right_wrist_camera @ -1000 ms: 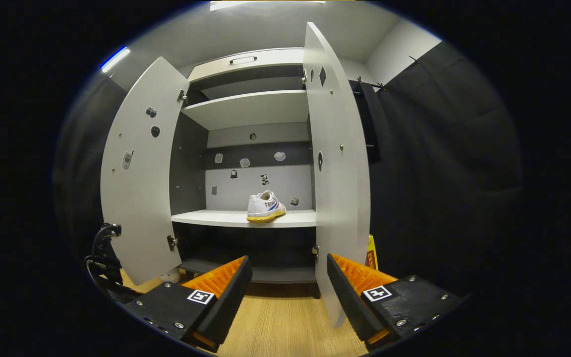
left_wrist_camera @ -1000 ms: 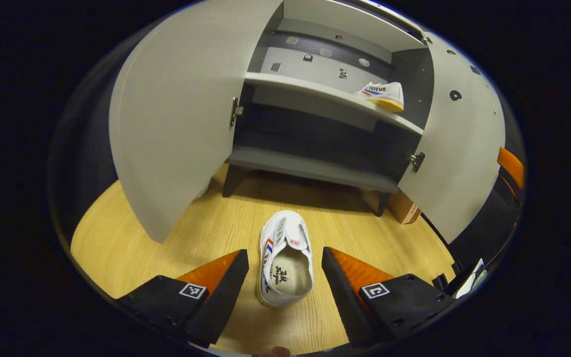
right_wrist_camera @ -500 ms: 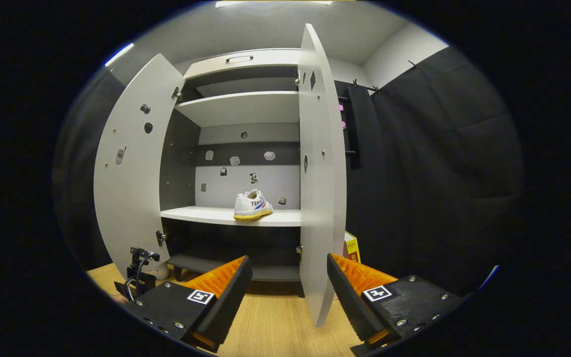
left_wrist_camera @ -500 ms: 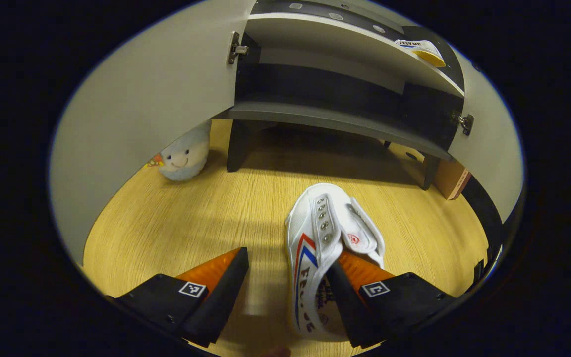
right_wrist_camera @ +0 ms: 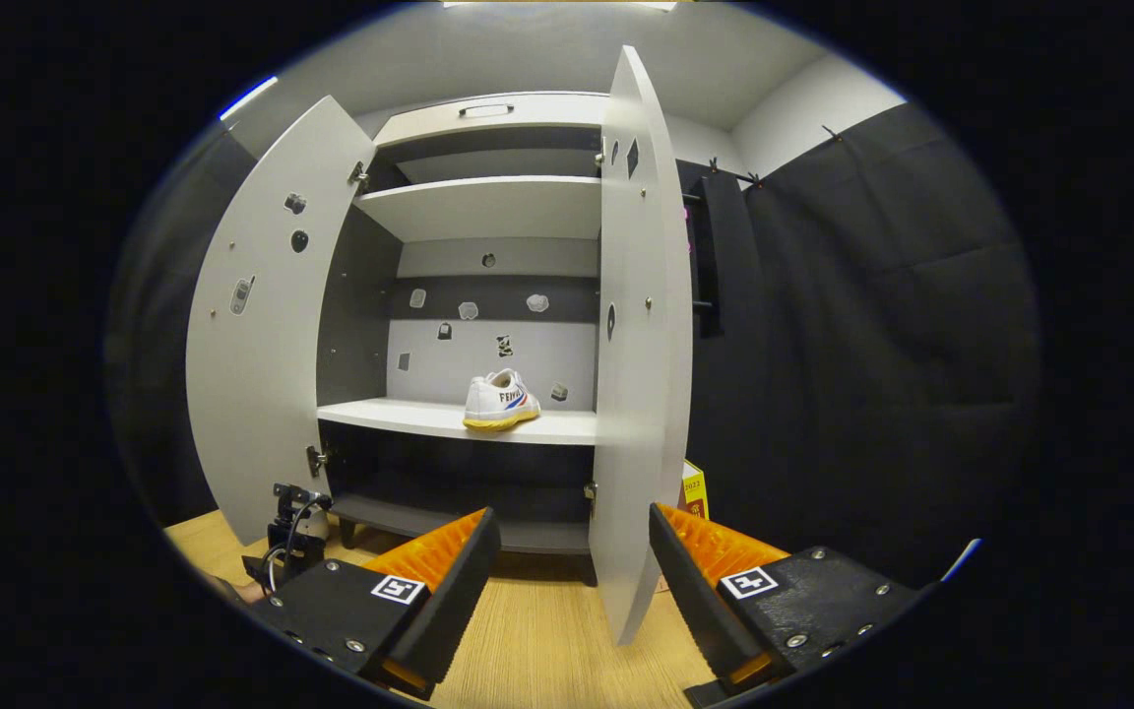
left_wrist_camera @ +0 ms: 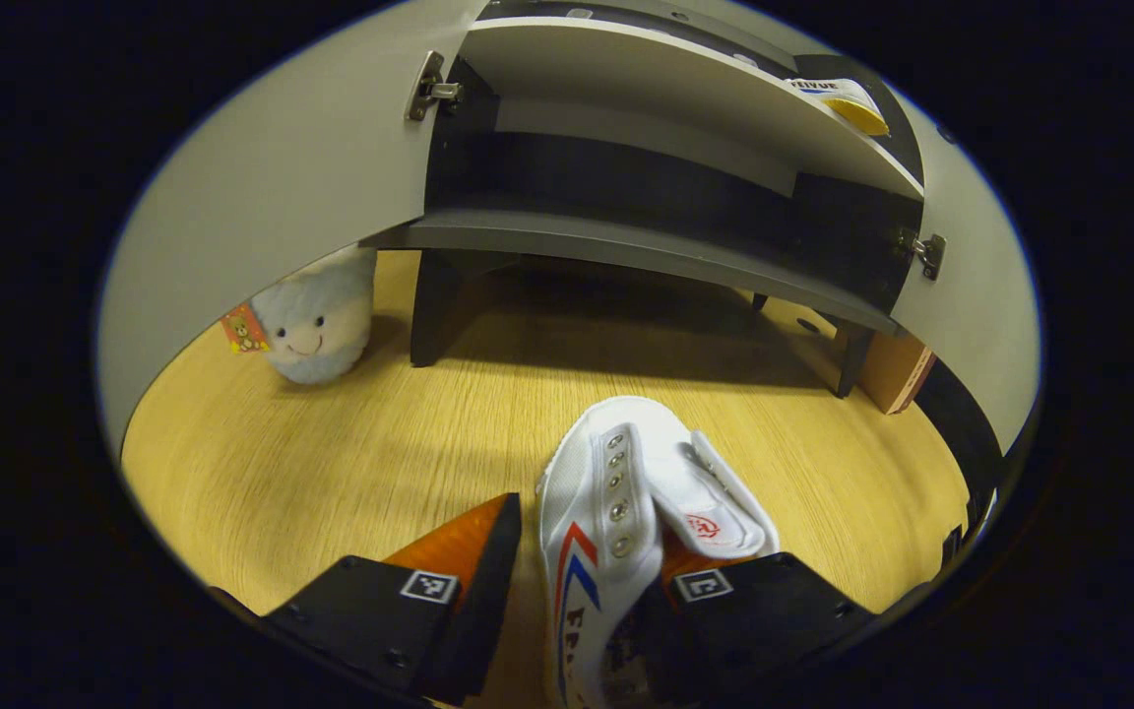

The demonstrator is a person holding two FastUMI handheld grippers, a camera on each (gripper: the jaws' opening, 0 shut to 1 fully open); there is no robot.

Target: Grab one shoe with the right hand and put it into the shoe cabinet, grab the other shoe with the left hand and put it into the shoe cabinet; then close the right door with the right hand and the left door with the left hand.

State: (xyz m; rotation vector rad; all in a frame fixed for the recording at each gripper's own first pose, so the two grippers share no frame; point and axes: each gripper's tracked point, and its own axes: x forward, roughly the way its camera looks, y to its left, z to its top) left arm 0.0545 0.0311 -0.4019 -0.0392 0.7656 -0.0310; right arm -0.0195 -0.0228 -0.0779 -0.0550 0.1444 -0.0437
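A white shoe (left_wrist_camera: 626, 492) with red and blue stripes lies on the wooden floor, toe toward the cabinet (left_wrist_camera: 646, 251). My left gripper (left_wrist_camera: 592, 551) straddles the shoe's left side wall. One finger is inside the shoe's opening and the other is outside, with a thin strip of floor showing between it and the shoe. The jaws are partly narrowed. The second white shoe (right_wrist_camera: 500, 399) stands on the middle shelf, also seen as the shelved shoe (left_wrist_camera: 843, 98). My right gripper (right_wrist_camera: 567, 591) hangs open and empty in front of the cabinet (right_wrist_camera: 488, 423), near the right door (right_wrist_camera: 641, 345).
Both cabinet doors stand wide open: the left door (left_wrist_camera: 262, 197) and the right door (left_wrist_camera: 980, 295). A plush toy (left_wrist_camera: 316, 320) sits by the cabinet's left leg. A cardboard box (left_wrist_camera: 890, 372) is beside the right leg. Black cloth wall (right_wrist_camera: 872, 345) lies to the right.
My left gripper has moved closer over the floor shoe and its jaws have narrowed around the shoe's side wall. The right gripper has only drifted slightly.
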